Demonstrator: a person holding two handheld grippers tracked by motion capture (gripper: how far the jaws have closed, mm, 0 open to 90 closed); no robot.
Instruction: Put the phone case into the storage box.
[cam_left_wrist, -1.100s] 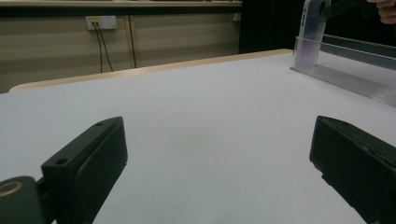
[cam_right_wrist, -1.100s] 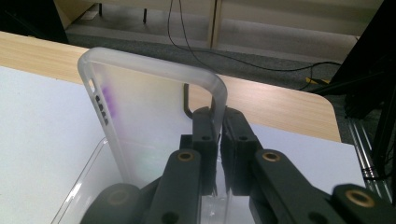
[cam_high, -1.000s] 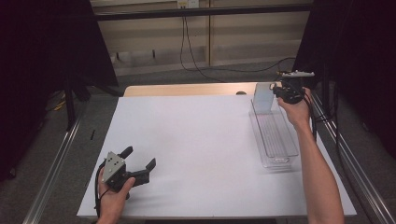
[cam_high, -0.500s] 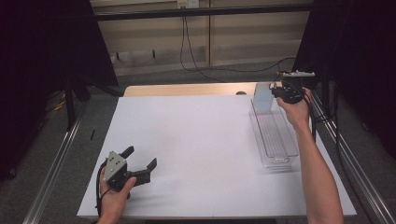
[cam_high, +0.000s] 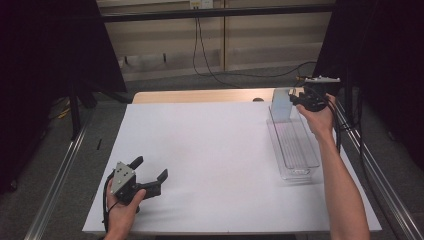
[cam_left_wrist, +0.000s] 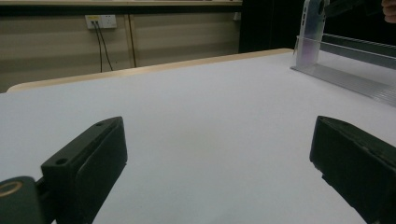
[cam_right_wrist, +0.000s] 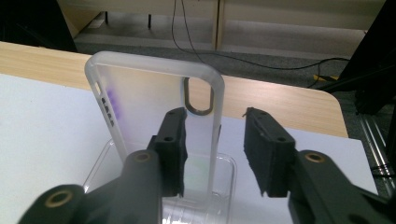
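Observation:
A translucent phone case (cam_high: 281, 104) stands upright at the far end of a long clear plastic tray (cam_high: 301, 174) on the right of the white table. My right gripper (cam_high: 296, 99) is held level beside the case. In the right gripper view the case (cam_right_wrist: 144, 107) shows its camera cut-out, and my right gripper (cam_right_wrist: 215, 140) is open with its jaws on either side of the case's right edge, not pressing it. My left gripper (cam_high: 150, 167) rests open near the front left of the table, holding nothing. From the left gripper view (cam_left_wrist: 215, 154) the case (cam_left_wrist: 312, 28) stands far off to the right.
A white sheet (cam_high: 210, 150) covers the table, with a strip of bare wood (cam_high: 200, 96) along the far edge. Metal rails (cam_high: 55, 180) run down both sides. Cables hang down the wall (cam_high: 200, 45) behind the table.

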